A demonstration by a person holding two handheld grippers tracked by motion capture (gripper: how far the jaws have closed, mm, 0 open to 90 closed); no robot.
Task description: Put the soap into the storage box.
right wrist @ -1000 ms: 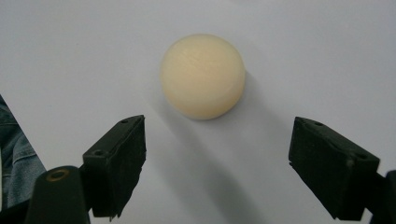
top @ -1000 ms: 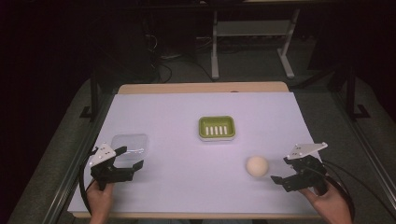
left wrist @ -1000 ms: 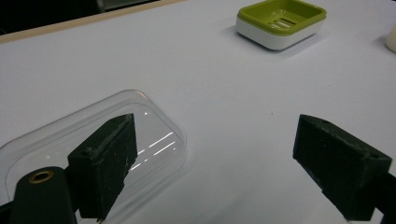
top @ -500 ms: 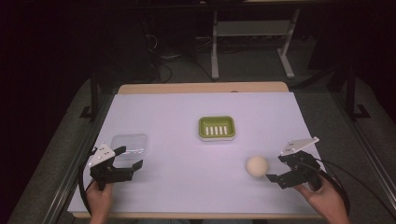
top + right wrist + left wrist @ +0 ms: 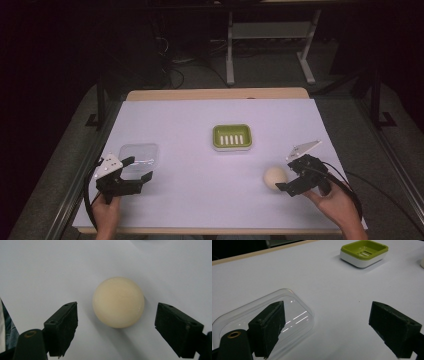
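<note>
**Both grippers open, a round soap ahead of the right one**

The right gripper (image 5: 116, 332) has its jaws spread wide, and the cream-coloured round soap (image 5: 118, 302) lies on the table just ahead of the gap between them, touched by neither. In the high view this same right gripper (image 5: 290, 181) sits at the near right part of the table, held in the person's right hand (image 5: 334, 200), with the round soap (image 5: 275, 177) just beside its tips.

The left gripper (image 5: 325, 328) is also wide open and holds nothing. Its one jaw hangs over the near edge of a clear plastic lid (image 5: 294, 305) that lies flat on the table; the other jaw is above bare tabletop. From above, the left gripper (image 5: 139, 169) is at the near left, beside the clear plastic lid (image 5: 140, 154).

Farther off, near the middle of the white table (image 5: 190, 125), stands a green soap dish (image 5: 232, 137), well apart from both grippers
</note>
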